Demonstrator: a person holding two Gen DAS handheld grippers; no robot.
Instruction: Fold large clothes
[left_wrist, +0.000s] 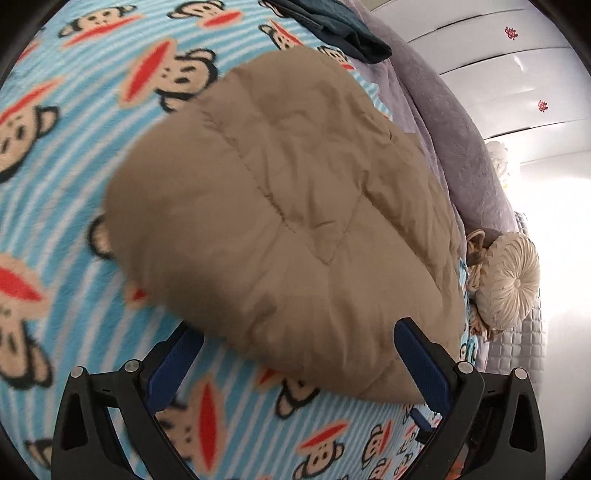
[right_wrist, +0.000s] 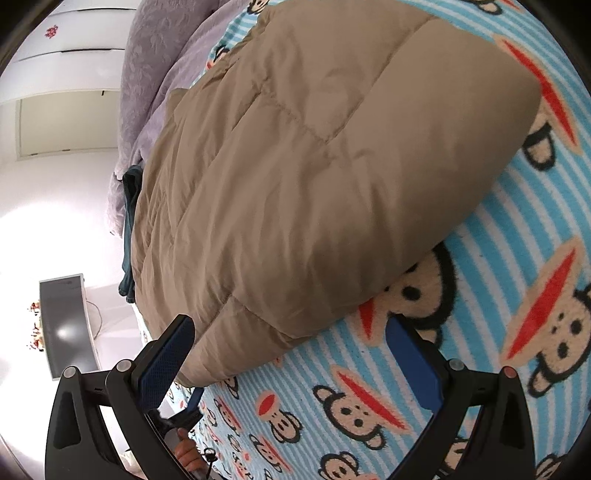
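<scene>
In the left wrist view, my left gripper stood wide, its two blue pads spread at the bottom of the frame with nothing between them. The tan padded jacket filled the middle of the picture, puffed into a rounded, already doubled-over bundle on the monkey-print blanket. Its near edge hung just above the gap between my fingers, and I could not tell whether the right-hand pad touched the cloth. A dark blue garment lay at the top centre, a grey-purple quilt ran down the upper right, and a round pleated cushion sat at the right edge.

In the right wrist view, my right gripper was spread wide too, holding nothing. The jacket took up the centre and upper half, its lower corner dipping close beside my left-hand pad at lower left. Blanket showed bare along the right and bottom. A hand peeked in at the bottom left.

I judged this a pause between folds: the bundle looked folded but bulky. Next I would need to close on the near edge with both tools, or press it flat.
</scene>
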